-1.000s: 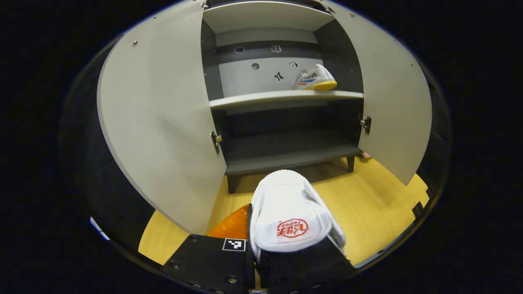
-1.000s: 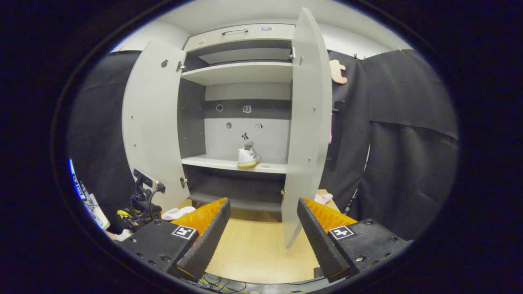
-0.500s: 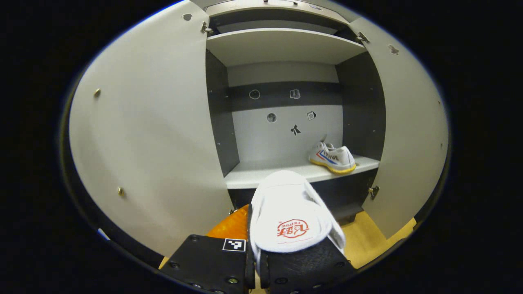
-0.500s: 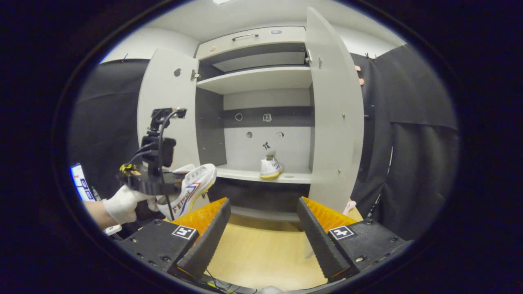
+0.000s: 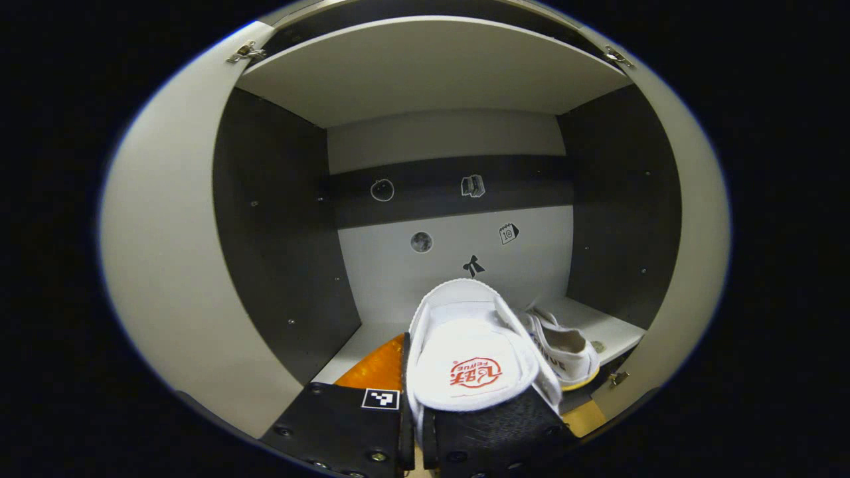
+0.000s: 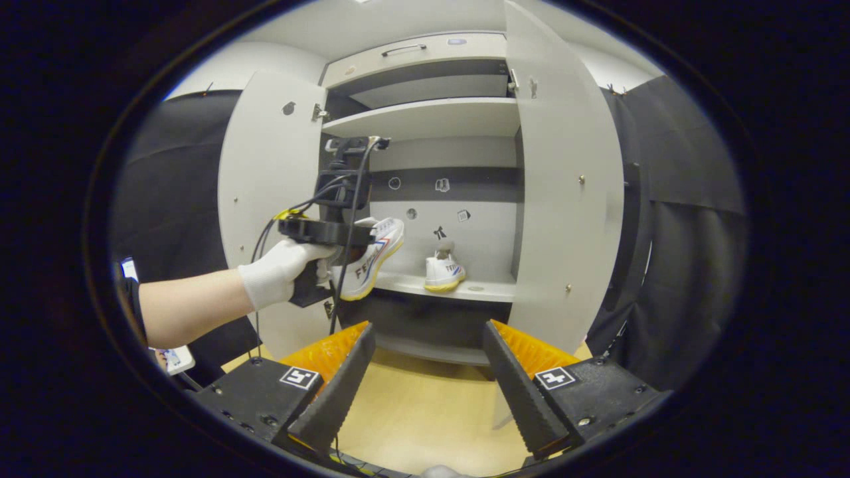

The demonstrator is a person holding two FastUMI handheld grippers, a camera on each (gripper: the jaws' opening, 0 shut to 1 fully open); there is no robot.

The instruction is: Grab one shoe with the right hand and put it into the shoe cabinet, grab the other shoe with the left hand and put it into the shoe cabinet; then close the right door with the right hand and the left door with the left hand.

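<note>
Held shoe (image 5: 473,358) hides shelved shoe (image 5: 564,355) partly; left gripper (image 5: 415,425) jaws clamp it; right gripper (image 6: 425,382) jaws wide, empty.

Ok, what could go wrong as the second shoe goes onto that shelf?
The held shoe is gripped at its heel by the left tongs, so it may tip or slip on release. The first shoe already sits close on the shelf; the incoming toe could knock it.

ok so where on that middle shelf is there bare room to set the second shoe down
The middle shelf is bare on its left part, between the dark left side wall and the parked shoe. The right end is crowded: that shoe sits there near the right door. The held shoe, in the left gripper, is at the shelf's front.
</note>
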